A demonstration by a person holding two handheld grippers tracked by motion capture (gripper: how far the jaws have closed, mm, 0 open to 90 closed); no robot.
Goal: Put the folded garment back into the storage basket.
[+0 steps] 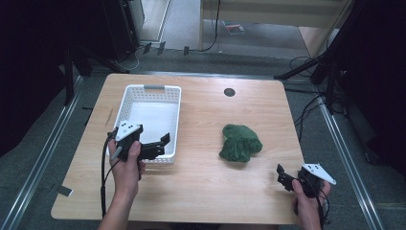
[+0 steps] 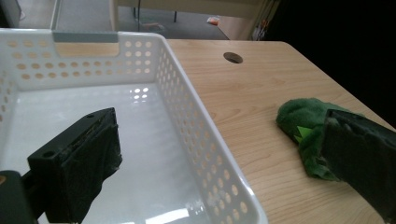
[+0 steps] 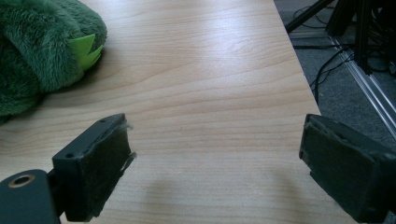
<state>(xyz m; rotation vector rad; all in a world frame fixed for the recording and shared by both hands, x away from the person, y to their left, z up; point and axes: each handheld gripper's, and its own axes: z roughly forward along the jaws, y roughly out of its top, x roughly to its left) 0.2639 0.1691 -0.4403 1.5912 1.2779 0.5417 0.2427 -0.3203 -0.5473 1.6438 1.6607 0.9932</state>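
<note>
Green plush toy (image 1: 240, 143) lies on the table (image 1: 201, 191), well right of the white basket (image 1: 125, 102). Left gripper (image 1: 160, 143) hovers over the basket's near-right corner, right gripper (image 1: 281, 175) near-right of the toy; both gape wide, empty. Best approach low, pinching the toy's bulk squarely

A basket (image 1: 125, 103) sits on the left half of the table (image 1: 201, 191). A plush toy (image 1: 240, 142) lies to its right, well apart. A small hole (image 1: 229, 92) is in the tabletop behind the toy, near the far edge.
</note>
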